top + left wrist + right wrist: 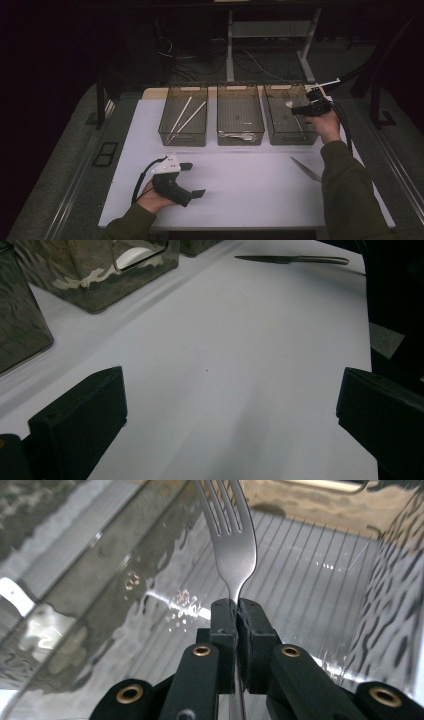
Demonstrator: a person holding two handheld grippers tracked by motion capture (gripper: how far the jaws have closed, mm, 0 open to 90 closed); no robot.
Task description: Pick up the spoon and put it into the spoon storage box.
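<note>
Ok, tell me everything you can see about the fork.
The fork looks like plain brushed silver metal, with four tines that run past the top edge of the right gripper view. The right gripper has its jaws closed on the neck just below the head, and the handle passes down between the jaws. It is held over the inside of the right-hand clear bin, above the ribbed floor. In the high view it is a pale glint by that gripper. Only the jaws touch it.

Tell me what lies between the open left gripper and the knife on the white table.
In the left gripper view, only bare white table lies between the left gripper and the slim metal knife.
</note>
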